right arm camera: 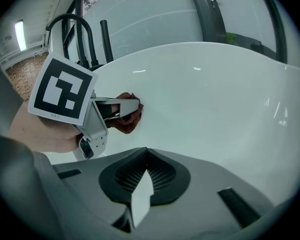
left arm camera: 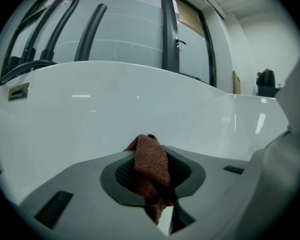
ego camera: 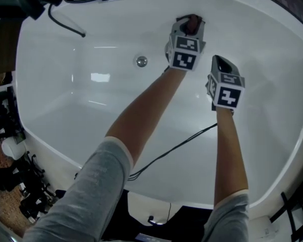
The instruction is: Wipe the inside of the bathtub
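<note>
The black-and-grey right gripper (ego camera: 220, 60), nearest, has its jaws together on nothing. Beyond it, the left gripper (ego camera: 191, 20) clamps a rust-brown woven cloth (left arm camera: 151, 164) at the far inner wall of the glossy white bathtub (ego camera: 55, 100). Wiping appears to be in hand. The next stroke calls for steady pressure along the wall.

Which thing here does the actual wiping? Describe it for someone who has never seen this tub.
Look inside the big white bathtub, toward its far wall, right of the round metal drain. There the left gripper is shut on a small reddish-brown cloth. It is the only soft, coloured thing against the plain white tub.
</note>
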A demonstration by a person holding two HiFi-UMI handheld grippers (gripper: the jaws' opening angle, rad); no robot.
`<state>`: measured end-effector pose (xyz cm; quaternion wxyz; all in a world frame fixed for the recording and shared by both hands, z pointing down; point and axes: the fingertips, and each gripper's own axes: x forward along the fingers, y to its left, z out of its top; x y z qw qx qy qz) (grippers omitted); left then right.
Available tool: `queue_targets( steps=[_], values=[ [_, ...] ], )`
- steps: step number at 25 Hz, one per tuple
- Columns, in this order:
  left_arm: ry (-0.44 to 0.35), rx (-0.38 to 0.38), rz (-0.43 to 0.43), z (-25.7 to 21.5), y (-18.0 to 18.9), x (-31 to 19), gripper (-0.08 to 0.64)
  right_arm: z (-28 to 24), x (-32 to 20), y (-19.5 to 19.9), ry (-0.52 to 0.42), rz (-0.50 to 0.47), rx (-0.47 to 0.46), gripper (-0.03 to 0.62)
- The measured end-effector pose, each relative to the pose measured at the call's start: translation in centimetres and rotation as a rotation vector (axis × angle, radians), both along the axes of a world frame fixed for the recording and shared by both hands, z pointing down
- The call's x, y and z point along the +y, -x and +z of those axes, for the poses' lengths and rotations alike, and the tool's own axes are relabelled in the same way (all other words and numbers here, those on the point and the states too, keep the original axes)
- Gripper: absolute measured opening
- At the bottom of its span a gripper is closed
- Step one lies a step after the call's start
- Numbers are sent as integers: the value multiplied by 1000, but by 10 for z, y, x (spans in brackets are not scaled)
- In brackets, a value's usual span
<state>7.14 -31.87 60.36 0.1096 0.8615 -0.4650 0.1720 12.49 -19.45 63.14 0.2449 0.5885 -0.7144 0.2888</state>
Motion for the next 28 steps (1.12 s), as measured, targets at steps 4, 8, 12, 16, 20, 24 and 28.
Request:
queue_targets(
  steps=[4, 8, 12, 16, 20, 24, 28],
  values=[
    [-10, -24, 0, 4, 27, -5, 92, 6, 2, 3, 9, 0, 7, 6],
    [16, -37, -92, 20, 80, -17, 92, 11, 0, 13, 2, -7, 4, 6],
    [11, -70, -116, 27, 103, -21, 92, 14, -2, 23, -8, -12, -10, 7],
    [15, -63, -159, 30, 102, -21, 92, 17, 2, 26, 1, -19, -16, 6],
    [36, -48, -117, 37, 70, -11, 92, 16, 3, 13, -17, -5, -3, 6],
    [69, -28, -52, 46, 21, 3, 92, 17, 8, 1, -23, -1, 11, 6],
    [62, -10, -23, 49, 4, 8, 92, 21, 11, 0, -19, 1, 23, 6]
  ],
)
